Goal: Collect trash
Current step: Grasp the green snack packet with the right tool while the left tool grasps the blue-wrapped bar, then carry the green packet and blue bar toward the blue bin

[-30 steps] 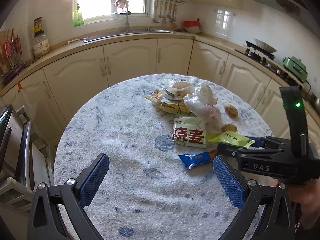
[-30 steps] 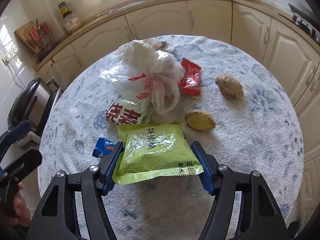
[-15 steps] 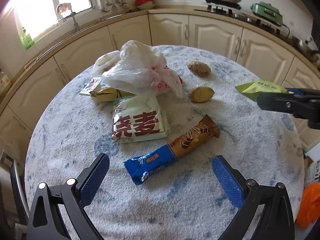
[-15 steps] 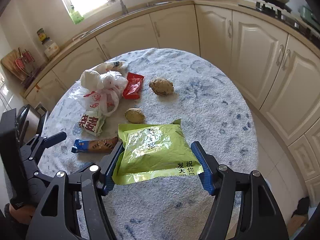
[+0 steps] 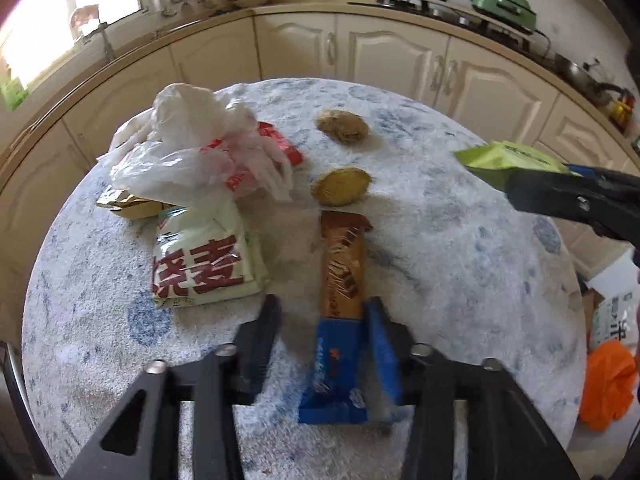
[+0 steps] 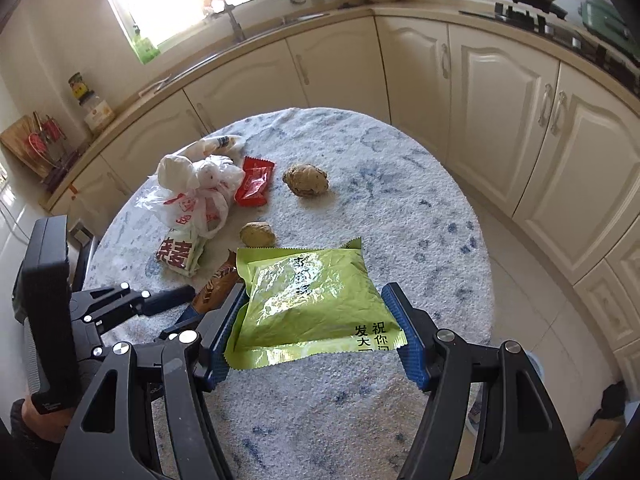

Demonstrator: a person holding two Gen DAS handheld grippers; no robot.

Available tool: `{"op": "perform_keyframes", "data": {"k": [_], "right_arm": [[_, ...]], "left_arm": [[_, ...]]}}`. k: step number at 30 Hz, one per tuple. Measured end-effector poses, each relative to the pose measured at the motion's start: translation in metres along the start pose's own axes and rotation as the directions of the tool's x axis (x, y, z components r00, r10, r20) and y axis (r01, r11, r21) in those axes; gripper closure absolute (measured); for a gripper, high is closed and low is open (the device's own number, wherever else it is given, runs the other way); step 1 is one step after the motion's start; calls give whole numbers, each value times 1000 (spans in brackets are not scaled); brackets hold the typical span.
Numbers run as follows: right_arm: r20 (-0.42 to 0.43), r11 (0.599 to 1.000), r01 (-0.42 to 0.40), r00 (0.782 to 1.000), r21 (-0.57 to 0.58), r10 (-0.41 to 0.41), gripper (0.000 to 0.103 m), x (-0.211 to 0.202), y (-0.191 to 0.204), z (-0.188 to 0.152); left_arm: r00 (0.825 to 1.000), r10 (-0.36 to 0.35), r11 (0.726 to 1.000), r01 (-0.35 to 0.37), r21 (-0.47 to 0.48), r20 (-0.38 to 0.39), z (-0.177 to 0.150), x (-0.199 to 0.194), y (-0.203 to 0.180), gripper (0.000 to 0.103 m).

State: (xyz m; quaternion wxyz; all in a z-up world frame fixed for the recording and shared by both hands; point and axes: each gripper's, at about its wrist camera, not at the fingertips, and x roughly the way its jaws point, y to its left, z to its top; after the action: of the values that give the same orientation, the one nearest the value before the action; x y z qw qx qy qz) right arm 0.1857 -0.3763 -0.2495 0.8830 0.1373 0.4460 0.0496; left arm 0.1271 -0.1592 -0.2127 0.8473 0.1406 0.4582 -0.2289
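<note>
My left gripper [image 5: 326, 344] has its jaws drawn in around the blue end of a blue-and-brown snack bar wrapper [image 5: 342, 280] lying on the round table [image 5: 460, 248]; the image is blurred and the left pad still stands a little off the wrapper. My right gripper [image 6: 316, 332] is shut on a green snack packet [image 6: 308, 300] and holds it above the table's near right side. That packet also shows in the left wrist view [image 5: 508, 158]. The bar shows in the right wrist view [image 6: 216, 284], partly hidden by the packet.
On the table lie a white packet with red characters [image 5: 204, 264], a crumpled plastic bag [image 5: 200, 152], a red wrapper [image 6: 254, 182], a gold wrapper [image 5: 132, 206] and two brown lumps [image 5: 342, 126] [image 5: 340, 186]. An orange bag [image 5: 608, 384] and a box sit on the floor at right.
My left gripper has moved forward over the snack bar and its jaws have closed in around the blue end. My right gripper has lifted the green packet and drawn it back to the right.
</note>
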Motion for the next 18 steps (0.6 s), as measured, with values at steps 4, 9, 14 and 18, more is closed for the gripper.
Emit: {"op": "perform_keyframes", "data": {"k": [4, 9, 14, 18], "right_arm": [[6, 1000, 0, 1000, 7, 0, 35, -4, -3, -2], [16, 1000, 2, 1000, 17, -3, 35, -11, -6, -4], [39, 1000, 5, 999, 22, -6, 35, -24, -10, -4], [69, 1000, 1, 998, 31, -3, 35, -38, -13, -3]], "left_arm": [[998, -42, 998, 44, -42, 37, 3, 3, 2, 86], [994, -96, 990, 100, -99, 45, -1, 0, 1, 89], [991, -101, 986, 112, -124, 92, -6, -25, -2, 89], [984, -94, 984, 115, -136, 154, -7, -56, -2, 89]]}}
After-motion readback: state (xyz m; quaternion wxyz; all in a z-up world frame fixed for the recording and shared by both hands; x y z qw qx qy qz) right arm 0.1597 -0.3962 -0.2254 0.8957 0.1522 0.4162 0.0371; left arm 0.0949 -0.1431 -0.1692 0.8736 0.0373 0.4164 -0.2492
